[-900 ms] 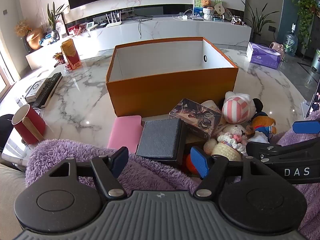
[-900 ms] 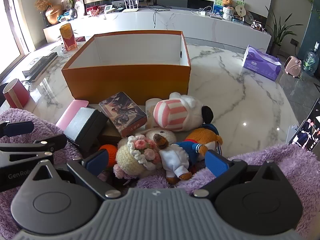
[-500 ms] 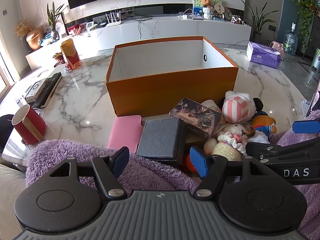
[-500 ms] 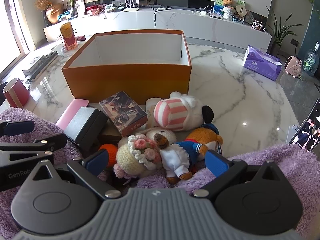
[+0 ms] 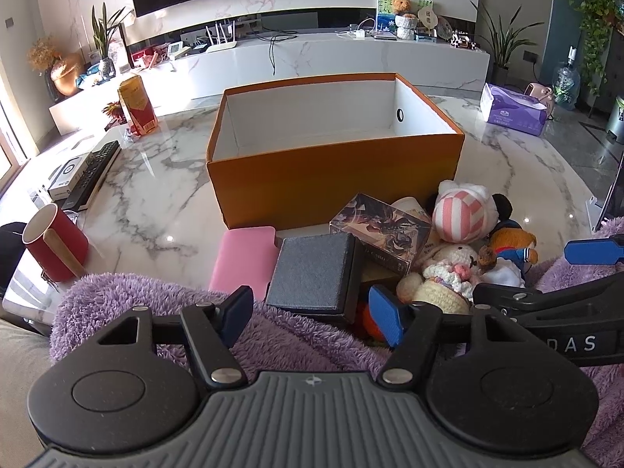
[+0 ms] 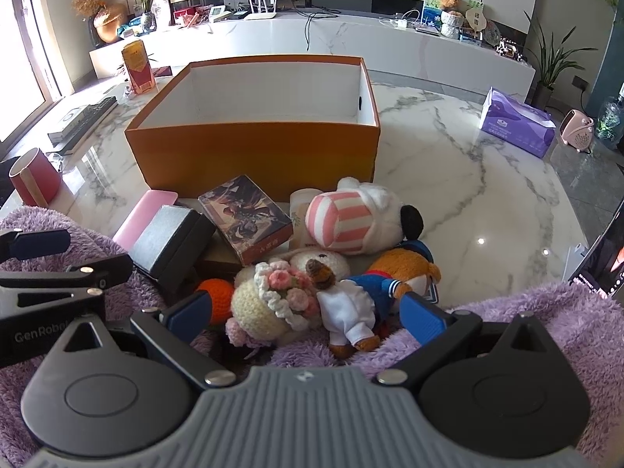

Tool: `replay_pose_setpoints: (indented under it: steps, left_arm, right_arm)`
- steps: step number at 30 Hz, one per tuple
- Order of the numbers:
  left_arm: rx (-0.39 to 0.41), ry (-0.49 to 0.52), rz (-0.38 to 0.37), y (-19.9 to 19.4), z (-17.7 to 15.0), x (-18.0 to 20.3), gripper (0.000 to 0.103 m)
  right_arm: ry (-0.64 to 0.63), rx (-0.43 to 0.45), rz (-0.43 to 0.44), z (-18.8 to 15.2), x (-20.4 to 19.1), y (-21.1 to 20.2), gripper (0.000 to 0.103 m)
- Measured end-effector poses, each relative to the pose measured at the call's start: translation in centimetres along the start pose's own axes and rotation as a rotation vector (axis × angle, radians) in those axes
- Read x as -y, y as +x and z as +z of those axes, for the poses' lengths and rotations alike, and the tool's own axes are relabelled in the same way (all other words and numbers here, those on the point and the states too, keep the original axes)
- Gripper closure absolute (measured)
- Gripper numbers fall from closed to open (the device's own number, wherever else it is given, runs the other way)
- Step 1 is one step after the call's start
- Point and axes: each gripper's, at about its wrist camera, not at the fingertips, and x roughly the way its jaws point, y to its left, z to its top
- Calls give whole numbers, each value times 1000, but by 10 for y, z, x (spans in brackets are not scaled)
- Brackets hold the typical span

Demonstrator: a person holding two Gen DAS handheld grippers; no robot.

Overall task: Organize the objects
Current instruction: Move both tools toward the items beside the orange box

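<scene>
One open-topped orange cardboard box (image 6: 253,152) with a white inside is sitting on the white marble table (image 6: 468,179). In front of it, touching one another, are lying three flat boxes: one pink case (image 5: 243,257), one dark grey fabric-covered box (image 5: 312,273) and one illustrated card box (image 6: 245,216). Beside them are lying four soft toys: one pink-striped plush (image 6: 351,220), one cream crochet doll (image 6: 269,296), one orange crochet ball (image 6: 216,292) and one sailor-suited plush (image 6: 382,284). The left gripper (image 5: 310,308) and right gripper (image 6: 302,312) are hovering over a purple fleece (image 5: 117,296), both spread wide and gripping nothing.

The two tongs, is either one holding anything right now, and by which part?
Nothing is held. The left tongs and the right tongs both stand open above the pile of toys and boxes, their pads touching nothing.
</scene>
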Motion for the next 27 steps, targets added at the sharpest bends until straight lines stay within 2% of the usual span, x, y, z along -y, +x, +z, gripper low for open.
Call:
replay_pose_setpoints:
  steps: [16,19,27]
  left_arm:
    - [0,-6,-13,-2,1,0,29]
    - [-2,-18,5,-1,1,1,30]
    - [-23,-28,-19,6,0,0,33]
  right_arm:
    - [-1,-1,-1,-1,0,1,1]
    - [-1,-6,-2,-1,0,2,1]
    - [1,-17,-3,-2,1,6,1]
